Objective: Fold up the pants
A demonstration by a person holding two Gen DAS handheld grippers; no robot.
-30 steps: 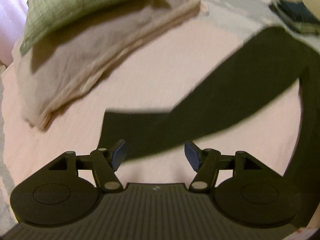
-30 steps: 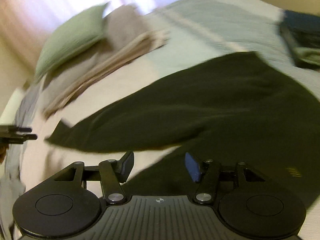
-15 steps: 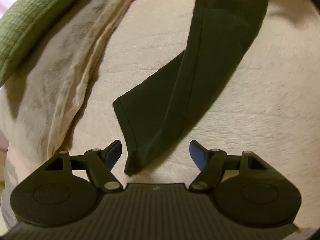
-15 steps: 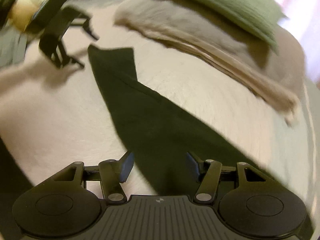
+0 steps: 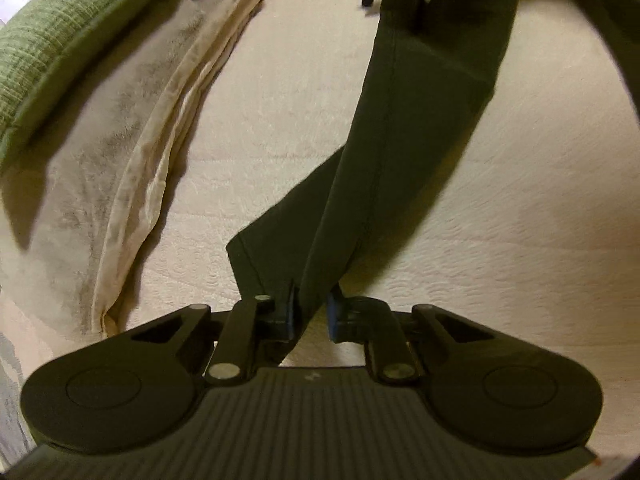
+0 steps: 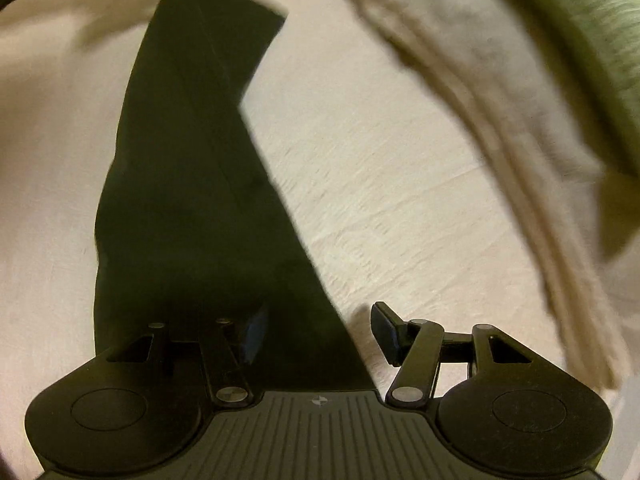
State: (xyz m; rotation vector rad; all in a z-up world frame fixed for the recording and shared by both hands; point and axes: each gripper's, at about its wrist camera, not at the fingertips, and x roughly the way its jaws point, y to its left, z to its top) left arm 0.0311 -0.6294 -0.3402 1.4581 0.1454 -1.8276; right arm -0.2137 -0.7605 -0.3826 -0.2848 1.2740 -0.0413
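Left hand-held gripper (image 5: 311,316) pinches the hem of the dark pants (image 5: 404,128); right hand-held gripper (image 6: 320,338) hangs spread over the leg on the bed (image 6: 380,200).

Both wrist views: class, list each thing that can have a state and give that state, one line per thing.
Left gripper: shut on the hem end of the pants leg.
Right gripper: open, fabric lying between its fingers.
Pants: dark, one leg stretched along the bed, not yet folded.
Blanket: beige, folded, lying beside the pants.
Pillow: green, resting on the blanket.
Bedsheet: spread flat.
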